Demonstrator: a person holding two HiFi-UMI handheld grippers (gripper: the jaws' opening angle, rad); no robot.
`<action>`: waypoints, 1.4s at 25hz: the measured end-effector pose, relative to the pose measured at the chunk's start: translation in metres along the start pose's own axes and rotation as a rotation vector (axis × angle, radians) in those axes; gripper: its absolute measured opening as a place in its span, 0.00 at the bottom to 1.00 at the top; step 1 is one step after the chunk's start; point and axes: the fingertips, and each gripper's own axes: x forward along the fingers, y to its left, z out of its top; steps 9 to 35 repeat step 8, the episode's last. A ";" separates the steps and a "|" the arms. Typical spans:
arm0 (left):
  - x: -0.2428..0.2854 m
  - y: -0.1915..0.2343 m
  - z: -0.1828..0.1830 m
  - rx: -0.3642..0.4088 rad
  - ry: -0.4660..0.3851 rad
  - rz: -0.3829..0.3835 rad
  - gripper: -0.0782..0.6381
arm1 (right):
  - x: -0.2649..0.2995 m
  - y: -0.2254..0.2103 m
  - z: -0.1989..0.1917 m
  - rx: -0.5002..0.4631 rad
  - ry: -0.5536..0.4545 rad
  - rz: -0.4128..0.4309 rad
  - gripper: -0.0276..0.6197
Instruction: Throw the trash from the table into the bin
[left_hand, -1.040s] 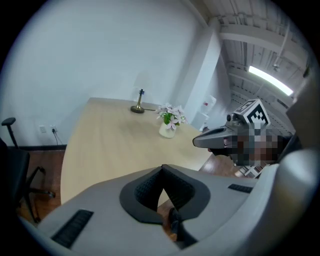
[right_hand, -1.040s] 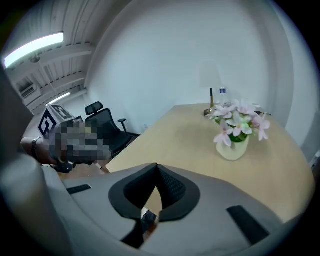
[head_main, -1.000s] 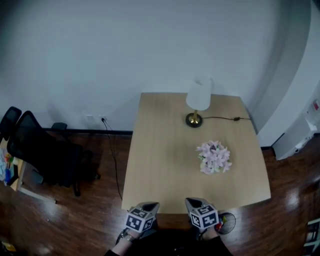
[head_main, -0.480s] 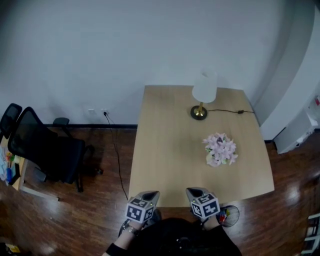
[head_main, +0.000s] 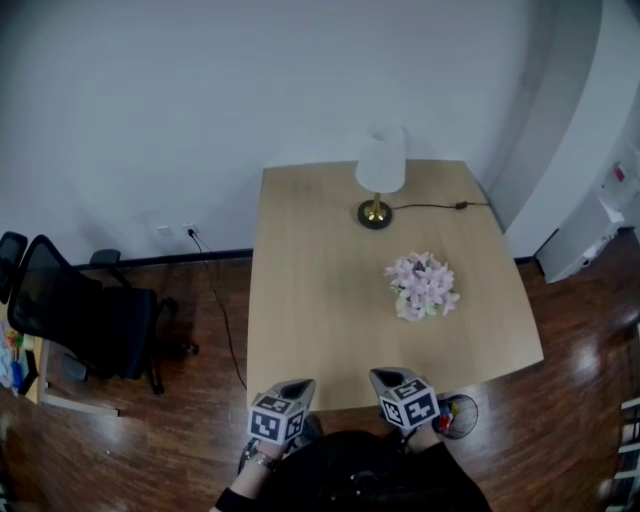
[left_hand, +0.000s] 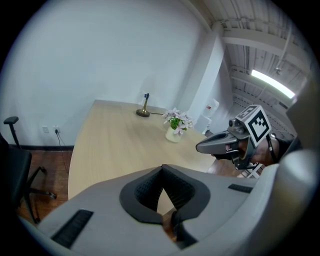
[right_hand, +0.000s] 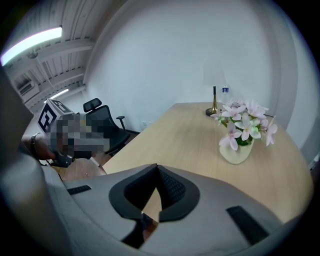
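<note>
Holding left claw, right claw closed, empty, by near edge of smooth wooden table; seeing round dark bin upright, near right.

We see a pale light-wood table on a glossy dark brown plank floor, against a plain white wall. The lamp has a white shade, a brass base and a black cord. The flowers are pale pink with green leaves, in a cream vase. The chair is black. The left gripper and right gripper are grey with black textured pads. Their cubes carry black-and-white square markers.
</note>
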 end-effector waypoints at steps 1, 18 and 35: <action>0.001 -0.001 0.000 0.001 0.002 -0.002 0.11 | -0.001 -0.001 -0.001 0.003 0.001 0.000 0.04; 0.006 -0.006 0.002 0.001 0.004 -0.008 0.11 | -0.007 -0.011 -0.003 0.014 0.003 -0.008 0.04; 0.006 -0.006 0.002 0.001 0.004 -0.008 0.11 | -0.007 -0.011 -0.003 0.014 0.003 -0.008 0.04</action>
